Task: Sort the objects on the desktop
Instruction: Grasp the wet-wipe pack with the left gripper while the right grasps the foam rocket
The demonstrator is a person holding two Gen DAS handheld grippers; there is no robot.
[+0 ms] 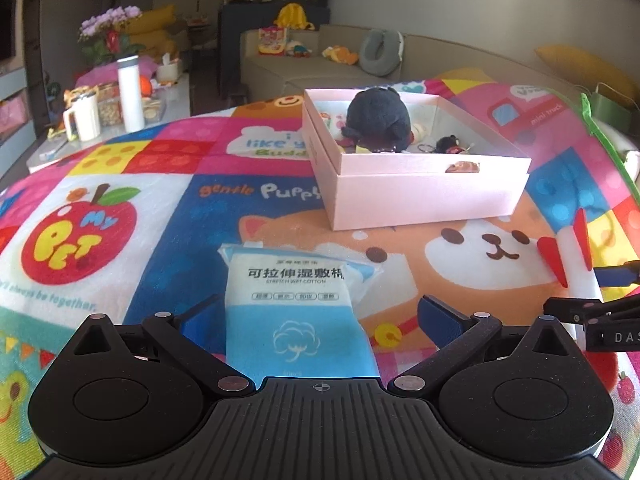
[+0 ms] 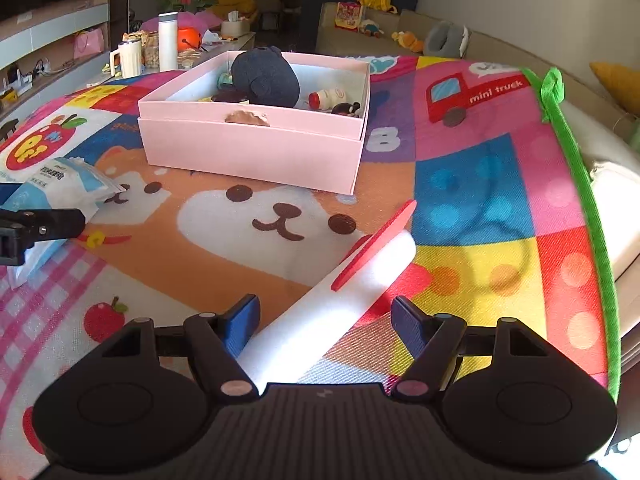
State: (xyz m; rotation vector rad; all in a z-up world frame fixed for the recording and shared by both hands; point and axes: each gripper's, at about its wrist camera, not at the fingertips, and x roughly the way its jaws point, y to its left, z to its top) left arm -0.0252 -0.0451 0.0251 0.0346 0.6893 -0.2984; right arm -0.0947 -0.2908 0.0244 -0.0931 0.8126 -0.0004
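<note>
A blue-and-white packet of cotton pads [image 1: 296, 292] lies on the colourful mat between the fingers of my left gripper [image 1: 320, 314]. Its left pad is at the packet's edge and a gap shows at its right pad, so it stands open. A white roll with red end discs [image 2: 340, 296] lies slantwise between the fingers of my right gripper [image 2: 324, 320]. This gripper is open too, with space at its right pad. Behind them stands a pink box [image 1: 432, 162] [image 2: 248, 128] holding a dark plush toy [image 1: 378, 120] [image 2: 264, 78] and small items.
The mat's green edge [image 2: 580, 160] runs down the right side, with a drop beyond it. At the far left a side table carries a white bottle [image 1: 130, 92] and a mug [image 1: 84, 116]. A sofa [image 1: 320, 64] stands behind the box.
</note>
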